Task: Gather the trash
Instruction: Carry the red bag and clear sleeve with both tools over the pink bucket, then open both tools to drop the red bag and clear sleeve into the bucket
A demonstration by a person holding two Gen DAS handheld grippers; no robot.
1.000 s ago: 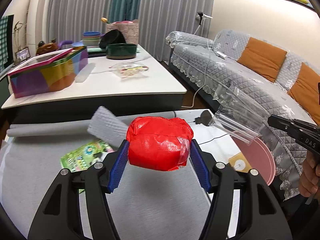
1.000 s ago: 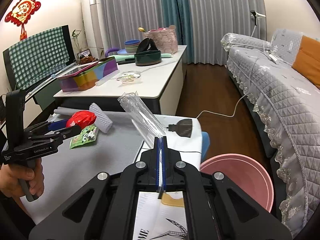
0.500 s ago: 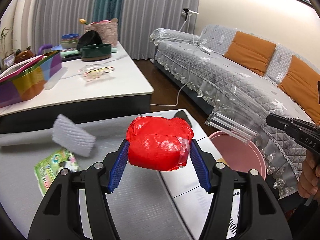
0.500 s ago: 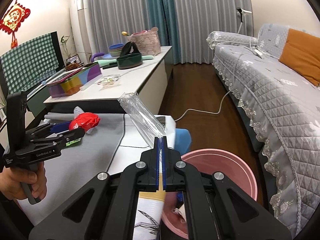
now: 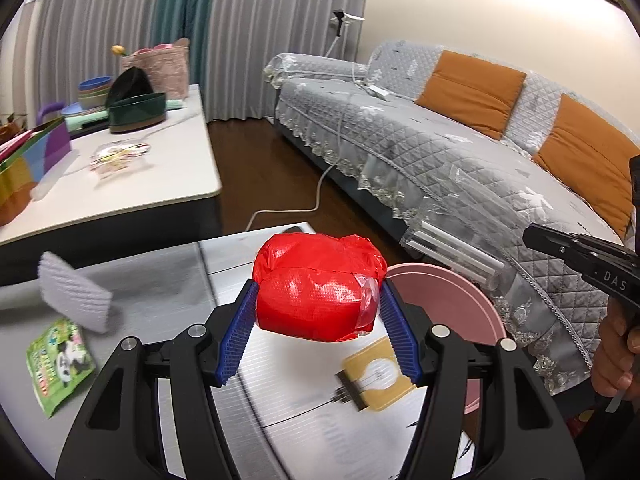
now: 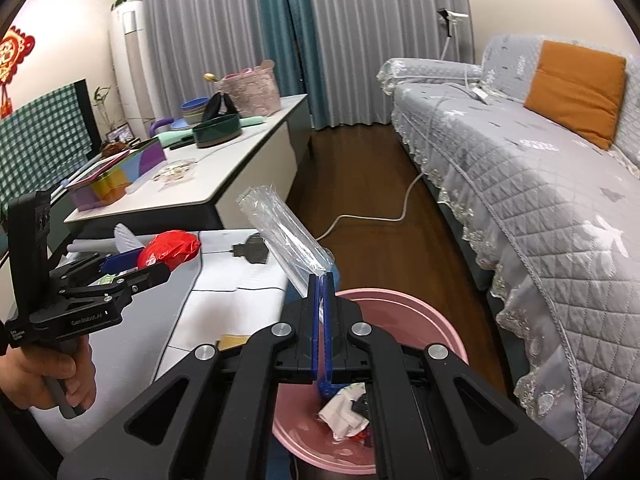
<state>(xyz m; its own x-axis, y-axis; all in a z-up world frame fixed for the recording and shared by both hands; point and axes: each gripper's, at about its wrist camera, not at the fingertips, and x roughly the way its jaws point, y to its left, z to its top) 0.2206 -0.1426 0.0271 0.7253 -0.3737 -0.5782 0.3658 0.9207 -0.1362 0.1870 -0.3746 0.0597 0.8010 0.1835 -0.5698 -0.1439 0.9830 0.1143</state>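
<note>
My left hand-held gripper [image 5: 318, 312] is clamped on a crumpled red bag [image 5: 318, 290], the blue pads pressing it from both sides about halfway open, so the bundle sits squarely between the fingers and out ahead of them. My right hand-held gripper [image 6: 322, 280] is closed tight, its pads pinching one end of a clear plastic wrapper [image 6: 280, 228] that sticks up and away from the fingertips, its long axis slanting up to the left of that gripper. What the next move turns on is the pink bin [image 6: 416, 312]: seen from the right gripper it lies directly below and just ahead of the fingertips, with paper scraps [image 6: 346, 414] already lying inside, so I judge the wrapper is nearly over the opening and the right hand is the nearer one to drop. From the left gripper the bin's rim [image 5: 448, 288] lies ahead and to the right, just past the red bag and off the edge of the surface [image 5: 280, 364], so that hand needs to carry on rightward before the bag is over the mouth. Behind and to the left of the left gripper a green packet [image 5: 56, 360] and a white foam sheet [image 5: 74, 298] lie on the surface, and I take these for trash yet to be collected.
</note>
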